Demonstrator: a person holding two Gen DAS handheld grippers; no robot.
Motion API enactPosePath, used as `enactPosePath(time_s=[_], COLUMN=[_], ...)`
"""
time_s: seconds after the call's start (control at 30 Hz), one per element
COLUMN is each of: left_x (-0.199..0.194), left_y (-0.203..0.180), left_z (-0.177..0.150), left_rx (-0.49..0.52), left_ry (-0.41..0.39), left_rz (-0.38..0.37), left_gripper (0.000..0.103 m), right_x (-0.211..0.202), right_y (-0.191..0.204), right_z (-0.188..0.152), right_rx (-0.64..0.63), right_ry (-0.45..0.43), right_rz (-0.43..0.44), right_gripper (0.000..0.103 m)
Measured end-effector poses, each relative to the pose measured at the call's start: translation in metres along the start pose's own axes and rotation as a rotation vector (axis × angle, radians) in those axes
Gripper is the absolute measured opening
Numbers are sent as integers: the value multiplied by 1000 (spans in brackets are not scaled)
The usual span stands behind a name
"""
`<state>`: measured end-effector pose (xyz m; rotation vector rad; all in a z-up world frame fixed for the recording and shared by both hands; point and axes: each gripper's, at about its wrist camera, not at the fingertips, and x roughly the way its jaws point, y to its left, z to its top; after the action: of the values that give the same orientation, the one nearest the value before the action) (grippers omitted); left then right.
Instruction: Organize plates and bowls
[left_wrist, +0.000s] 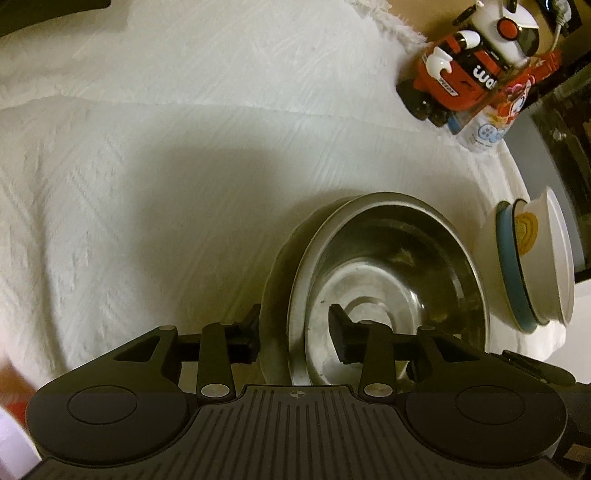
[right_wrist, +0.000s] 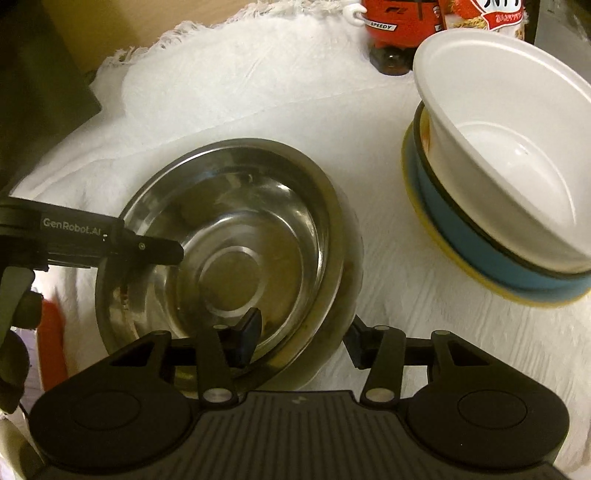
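Left gripper (left_wrist: 295, 332) comes first, low in the left wrist view: I have its jaws spread astride the near-left rim of the round stainless-steel bowl (left_wrist: 391, 280), one finger outside beside the white plate (left_wrist: 273, 280) underneath, one inside the basin. The pads do not press the metal as far as I can see, so I judge this as a release after setting the bowl onto the plate, though it could equally be a grip about to form.

Moving right, in the right wrist view the right gripper (right_wrist: 303, 339) straddles the bowl's lower-right rim and the plate edge beneath; its jaws are part open, and I cannot tell whether they pinch. Holding both sides keeps the stack steady, I reckon.

That bowl sits mouth up at centre-left of this frame on the white cloth (right_wrist: 258, 92), with no long axis, being round.

At right, a white bowl (right_wrist: 517, 147) nests in a blue bowl (right_wrist: 480, 251) on a yellow plate (right_wrist: 443, 236), tilted.
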<state>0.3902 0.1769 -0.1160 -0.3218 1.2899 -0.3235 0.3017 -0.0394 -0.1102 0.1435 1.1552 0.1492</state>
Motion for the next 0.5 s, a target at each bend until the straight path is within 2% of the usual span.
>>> enactPosePath(time_s=[0.17,0.33,0.47,0.5], left_x=[-5,-44,-69,-72], left_y=[1,0,5,5], left_z=[0,-3,-4,-4], left_rx=[-27,-29,-93,-103], left_ry=[-8,-154,-268,-292], left_rz=[-4,8,-55,-70], left_gripper=[39,39,38,33], right_x=[-9,-31,-59,-64], right_y=[1,1,5,8], right_z=[0,4,8,11], right_rx=[-39,-56,-115,-123], right_ry=[33,24,-47,-58], right_rz=[0,19,16,20], right_gripper=[50,50,50,50])
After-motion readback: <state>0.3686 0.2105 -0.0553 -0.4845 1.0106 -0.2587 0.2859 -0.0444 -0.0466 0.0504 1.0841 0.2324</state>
